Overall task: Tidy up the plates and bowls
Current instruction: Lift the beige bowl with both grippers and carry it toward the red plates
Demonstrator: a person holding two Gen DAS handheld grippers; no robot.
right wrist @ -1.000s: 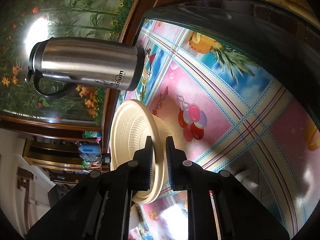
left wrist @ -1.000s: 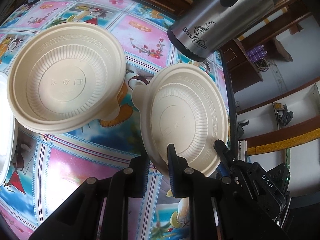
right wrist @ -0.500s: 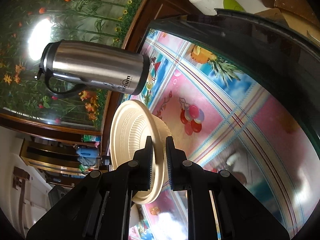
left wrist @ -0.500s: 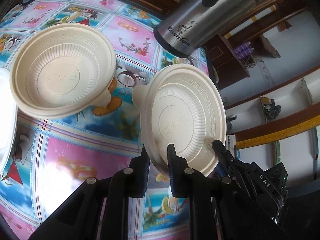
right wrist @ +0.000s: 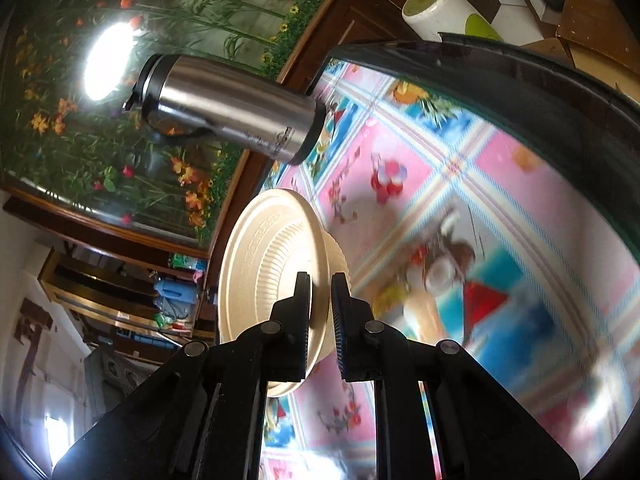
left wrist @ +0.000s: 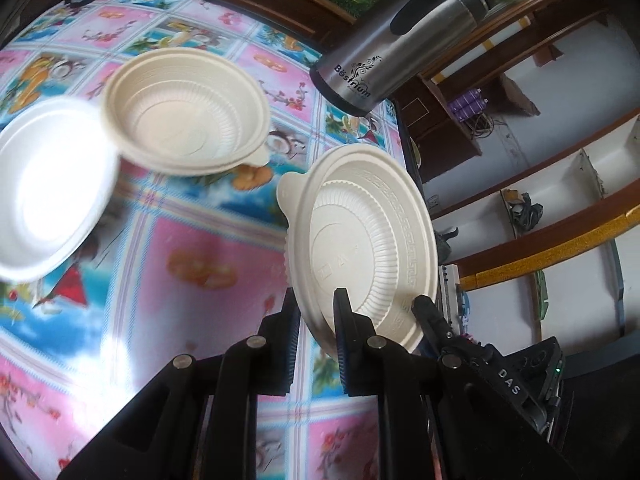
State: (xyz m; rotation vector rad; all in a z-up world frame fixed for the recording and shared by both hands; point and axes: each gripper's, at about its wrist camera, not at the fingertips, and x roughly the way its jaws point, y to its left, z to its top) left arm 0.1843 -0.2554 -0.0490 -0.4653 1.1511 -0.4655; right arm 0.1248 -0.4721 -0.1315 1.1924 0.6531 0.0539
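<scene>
My left gripper (left wrist: 316,316) is shut on the rim of a cream ribbed bowl (left wrist: 360,240), held tilted above the table. My right gripper (right wrist: 320,296) is shut on the rim of the same cream bowl (right wrist: 264,264) from the other side; its fingers (left wrist: 430,320) show at the bowl's right edge in the left wrist view. A second cream bowl (left wrist: 188,112) sits on the table to the far left. A white bowl (left wrist: 52,184) lies beside it at the left edge, touching or overlapping its rim.
A steel thermos jug (left wrist: 396,40) stands at the table's far edge, also in the right wrist view (right wrist: 228,108). The table has a colourful patterned cloth (left wrist: 192,264) under glass. A white and green cylinder (right wrist: 444,12) stands beyond the table edge.
Both grippers have lifted the held cream bowl and drawn it back from the thermos. The other cream bowl now sits farther away, and the white bowl has come more into view at left.
</scene>
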